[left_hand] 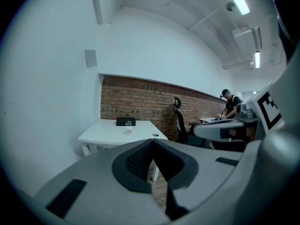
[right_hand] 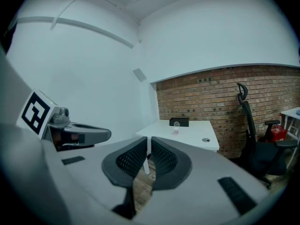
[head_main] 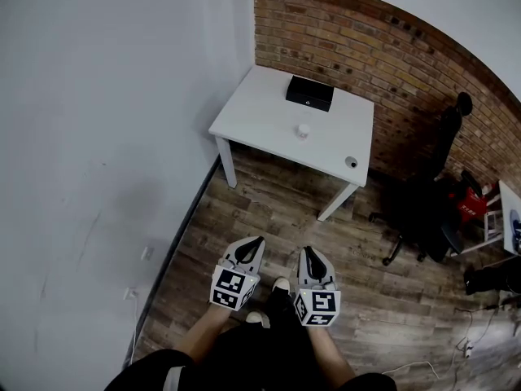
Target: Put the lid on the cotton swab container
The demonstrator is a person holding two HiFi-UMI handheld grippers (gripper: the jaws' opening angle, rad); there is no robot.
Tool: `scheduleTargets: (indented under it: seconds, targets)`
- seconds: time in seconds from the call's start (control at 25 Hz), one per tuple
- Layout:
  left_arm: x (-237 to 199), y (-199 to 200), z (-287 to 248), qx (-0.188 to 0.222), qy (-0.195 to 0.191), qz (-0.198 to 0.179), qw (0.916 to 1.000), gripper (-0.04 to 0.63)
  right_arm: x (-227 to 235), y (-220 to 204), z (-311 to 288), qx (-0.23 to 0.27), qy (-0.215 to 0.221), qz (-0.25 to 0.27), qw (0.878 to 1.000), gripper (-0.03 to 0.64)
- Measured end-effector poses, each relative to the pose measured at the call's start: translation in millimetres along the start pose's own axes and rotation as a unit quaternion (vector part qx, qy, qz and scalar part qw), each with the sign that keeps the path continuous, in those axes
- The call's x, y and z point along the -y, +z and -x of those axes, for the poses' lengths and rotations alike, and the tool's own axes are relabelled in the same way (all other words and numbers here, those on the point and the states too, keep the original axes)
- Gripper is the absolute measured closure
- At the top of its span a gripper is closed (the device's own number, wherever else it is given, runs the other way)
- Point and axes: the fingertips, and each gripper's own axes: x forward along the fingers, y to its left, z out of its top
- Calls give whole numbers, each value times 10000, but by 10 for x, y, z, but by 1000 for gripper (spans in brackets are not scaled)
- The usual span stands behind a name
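The cotton swab container (head_main: 303, 130), a small clear cup, stands near the middle of a white table (head_main: 260, 112) across the room. Its round dark lid (head_main: 351, 162) lies apart from it, near the table's right front corner. Both show small in the left gripper view, container (left_hand: 128, 128) and lid (left_hand: 155, 135), and in the right gripper view, container (right_hand: 176, 127) and lid (right_hand: 206, 139). My left gripper (head_main: 257, 242) and right gripper (head_main: 308, 252) are held side by side over the wooden floor, far short of the table. Both are shut with nothing between their jaws.
A black box (head_main: 309, 93) sits at the back of the table against the brick wall (head_main: 366, 47). A black office chair (head_main: 431, 210) stands to the table's right. The white wall (head_main: 98, 137) runs along the left. A person (left_hand: 229, 104) works at a far desk.
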Motion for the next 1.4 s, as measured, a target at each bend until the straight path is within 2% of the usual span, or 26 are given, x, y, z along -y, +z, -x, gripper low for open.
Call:
scheduleTargets:
  seconds: [0.84, 1.4]
  targets:
    - [-184, 478, -1074, 48, 481, 152, 9987, 581, 870, 406, -863, 7, 464, 78, 9989, 594]
    - [-116, 505, -1393, -3, 614, 208, 9979, 581, 1189, 408, -1076, -12, 626, 49, 9980, 594]
